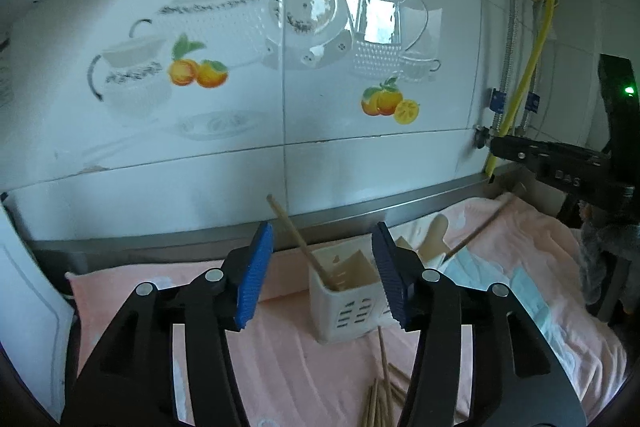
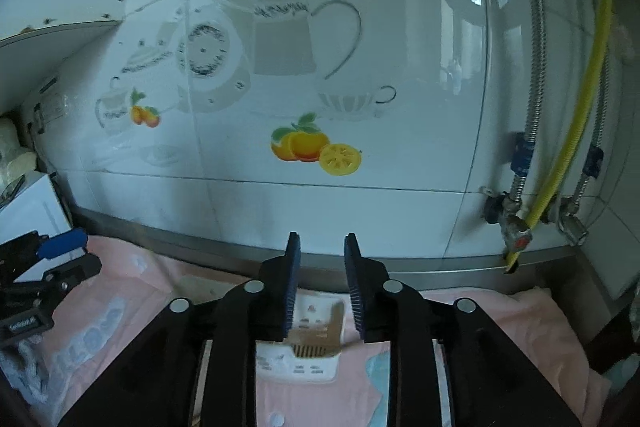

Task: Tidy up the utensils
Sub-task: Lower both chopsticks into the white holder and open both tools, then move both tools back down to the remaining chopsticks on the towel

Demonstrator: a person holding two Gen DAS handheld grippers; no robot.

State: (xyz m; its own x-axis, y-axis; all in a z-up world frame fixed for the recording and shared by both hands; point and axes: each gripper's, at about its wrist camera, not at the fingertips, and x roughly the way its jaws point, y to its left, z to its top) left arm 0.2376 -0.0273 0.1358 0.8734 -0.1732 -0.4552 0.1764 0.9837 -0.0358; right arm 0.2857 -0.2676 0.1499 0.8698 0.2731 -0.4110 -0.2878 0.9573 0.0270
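The left gripper stands apart and empty before the holder on the pink towel (one chopstick inside); the right gripper, narrowly apart, holds nothing.

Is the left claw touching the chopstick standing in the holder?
Apart. Left wrist view: the left claw stands open, and the chopstick leans in the holder clear of both pads.
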